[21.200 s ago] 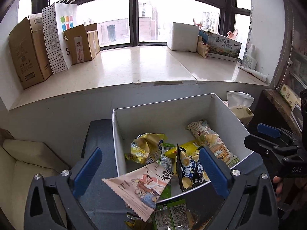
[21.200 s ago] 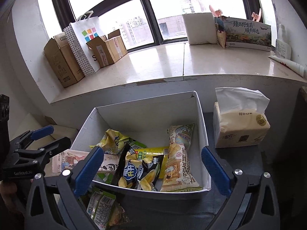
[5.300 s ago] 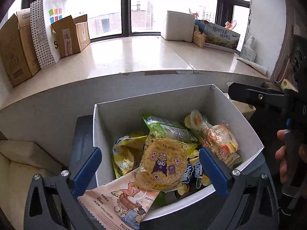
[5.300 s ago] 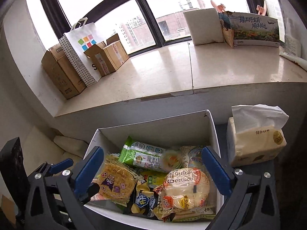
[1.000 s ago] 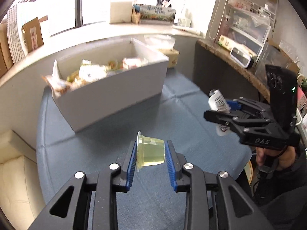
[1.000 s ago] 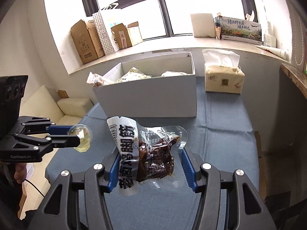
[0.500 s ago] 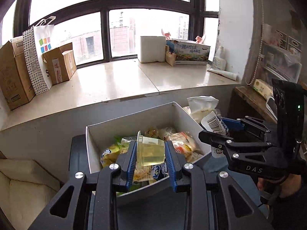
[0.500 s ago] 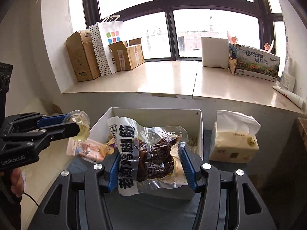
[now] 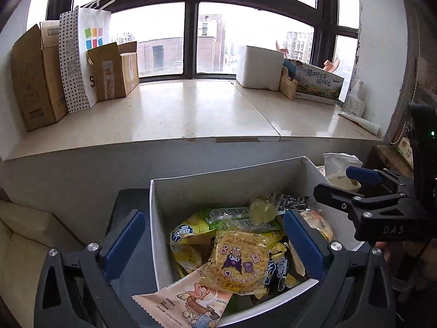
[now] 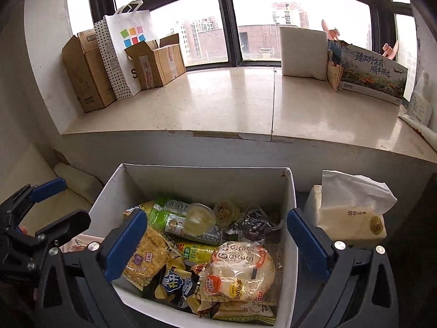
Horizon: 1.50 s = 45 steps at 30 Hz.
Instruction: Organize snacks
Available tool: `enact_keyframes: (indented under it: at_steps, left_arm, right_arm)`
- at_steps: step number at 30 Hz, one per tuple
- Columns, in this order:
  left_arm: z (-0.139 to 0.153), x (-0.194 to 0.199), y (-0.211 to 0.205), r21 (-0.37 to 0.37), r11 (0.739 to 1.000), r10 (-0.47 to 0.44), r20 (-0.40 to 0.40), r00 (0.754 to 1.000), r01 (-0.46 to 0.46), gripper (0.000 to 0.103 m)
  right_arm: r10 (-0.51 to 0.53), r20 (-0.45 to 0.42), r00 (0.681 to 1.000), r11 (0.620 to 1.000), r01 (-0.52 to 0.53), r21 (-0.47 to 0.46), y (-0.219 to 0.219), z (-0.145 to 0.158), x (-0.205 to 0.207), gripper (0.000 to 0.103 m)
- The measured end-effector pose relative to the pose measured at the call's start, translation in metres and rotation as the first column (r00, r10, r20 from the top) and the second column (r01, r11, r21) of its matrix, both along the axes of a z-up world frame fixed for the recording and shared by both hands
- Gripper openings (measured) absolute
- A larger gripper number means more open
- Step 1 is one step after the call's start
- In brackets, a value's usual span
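Left tool (image 9: 213,240) and right tool (image 10: 215,243): jaws have just been opening, now spread wide with nothing pinched. Below them, the box (image 10: 207,176) holds the snacks: a jelly cup (image 10: 198,220) and a dark pouch (image 10: 252,225) lie on the bags. The cup looks light, stiff-walled and slippery, best taken across its sides; the pouch is limp, best taken at an edge. Beyond, the sill (image 9: 191,114).
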<state>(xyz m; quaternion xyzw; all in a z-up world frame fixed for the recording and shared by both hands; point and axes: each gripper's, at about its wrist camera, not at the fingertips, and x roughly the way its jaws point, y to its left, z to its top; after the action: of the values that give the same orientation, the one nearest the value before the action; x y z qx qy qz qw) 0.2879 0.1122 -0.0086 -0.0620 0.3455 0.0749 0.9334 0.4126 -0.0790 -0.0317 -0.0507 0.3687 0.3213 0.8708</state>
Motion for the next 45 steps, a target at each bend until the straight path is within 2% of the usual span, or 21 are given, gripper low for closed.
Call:
enact_keyframes:
  at_steps: [4, 8, 13, 16, 19, 24, 26, 28, 33, 36, 41, 45]
  left_arm:
    - [0.009, -0.011, -0.005, 0.029, 1.0, 0.006, 0.028, 1.0, -0.007, 0.103]
    - [0.026, -0.03, -0.011, 0.042, 0.998, 0.037, 0.085, 0.996, -0.041, 0.103]
    - [0.05, -0.055, -0.028, 0.067, 0.997, 0.014, 0.146, 0.989, -0.024, 0.103]
    - [0.064, -0.071, -0.033, -0.005, 1.0, -0.018, 0.167, 0.986, 0.019, 0.103]
    - [0.075, -0.088, -0.043, -0.003, 1.0, -0.025, 0.17, 0.985, 0.026, 0.103]
    - [0.09, -0.123, -0.057, 0.016, 0.999, -0.042, 0.174, 0.984, 0.04, 0.103]
    - [0.091, -0.139, -0.063, 0.006, 0.998, -0.063, 0.164, 0.984, 0.063, 0.103]
    - [0.091, -0.155, -0.069, 0.014, 0.998, -0.065, 0.16, 0.985, 0.064, 0.103]
    - [0.089, -0.197, -0.084, 0.039, 0.996, -0.085, 0.174, 0.981, 0.079, 0.103]
    - [0.083, -0.214, -0.09, 0.016, 0.996, -0.092, 0.157, 0.983, 0.091, 0.103]
    - [0.074, -0.243, -0.096, -0.01, 0.995, -0.095, 0.137, 0.986, 0.098, 0.103]
    - [0.064, -0.261, -0.1, -0.028, 0.994, -0.099, 0.12, 0.988, 0.103, 0.103]
  right_arm:
    - [-0.022, 0.039, 0.999, 0.999, 0.023, -0.026, -0.005, 0.004, -0.007, 0.103]
    - [-0.051, 0.131, 0.99, 0.996, 0.061, -0.07, -0.011, 0.018, -0.025, 0.103]
    - [-0.046, 0.231, 0.972, 0.998, 0.056, -0.034, -0.022, 0.053, -0.059, 0.103]
    - [-0.032, 0.24, 0.97, 0.999, 0.037, -0.017, -0.03, 0.07, -0.077, 0.103]
    - [-0.019, 0.269, 0.963, 1.0, 0.013, 0.026, -0.04, 0.083, -0.105, 0.103]
    - [-0.089, 0.326, 0.941, 0.996, 0.079, 0.044, -0.059, 0.102, -0.143, 0.103]
    - [-0.106, 0.35, 0.931, 0.992, 0.074, 0.102, -0.074, 0.109, -0.162, 0.103]
    - [-0.073, 0.332, 0.941, 0.991, 0.031, 0.13, -0.083, 0.113, -0.177, 0.103]
    - [-0.057, 0.274, 0.96, 0.995, 0.031, 0.097, -0.093, 0.102, -0.21, 0.103]
    - [-0.03, 0.24, 0.97, 0.995, 0.006, 0.102, -0.102, 0.09, -0.231, 0.103]
    - [-0.04, 0.188, 0.981, 0.995, 0.022, 0.095, -0.11, 0.071, -0.265, 0.103]
    - [-0.094, 0.161, 0.982, 0.991, 0.077, 0.111, -0.125, 0.059, -0.289, 0.103]
